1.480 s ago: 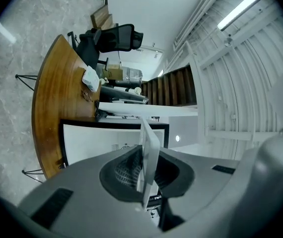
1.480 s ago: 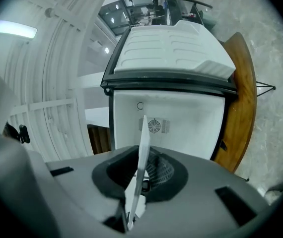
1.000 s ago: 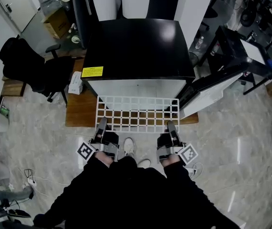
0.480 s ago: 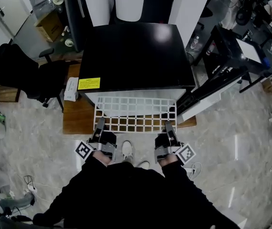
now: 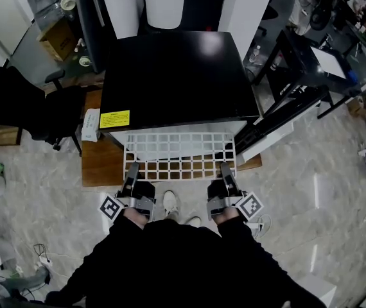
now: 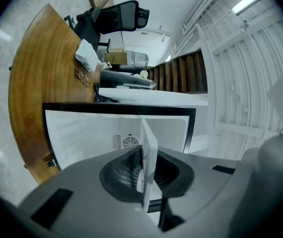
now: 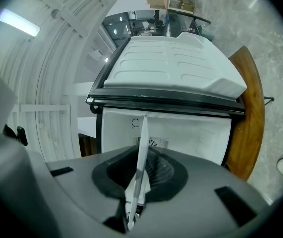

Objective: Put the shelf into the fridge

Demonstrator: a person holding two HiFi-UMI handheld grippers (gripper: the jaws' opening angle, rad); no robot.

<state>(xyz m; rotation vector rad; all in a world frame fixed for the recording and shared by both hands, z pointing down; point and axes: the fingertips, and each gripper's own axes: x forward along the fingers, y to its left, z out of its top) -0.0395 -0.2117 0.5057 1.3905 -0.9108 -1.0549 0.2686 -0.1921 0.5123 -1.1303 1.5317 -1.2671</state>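
Left tongs (image 5: 132, 171): pinching the near edge of the shelf (image 5: 180, 147) by its left corner, jaws pressed on the thin white rim.
Right tongs (image 5: 224, 170): pinching the same edge by its right corner, level with the left pair.
Shelf: white grid, held flat between both tongs and stretching ahead of them; its far edge reaches the fridge's open front.
Fridge (image 5: 176, 76): straight ahead of the tongs, black top, white inside, with a round vent (image 6: 130, 142) on the back wall.
Door (image 5: 270, 130): open, ahead and right of the right tongs.
Wooden board (image 5: 96, 165): under the fridge, below the shelf.
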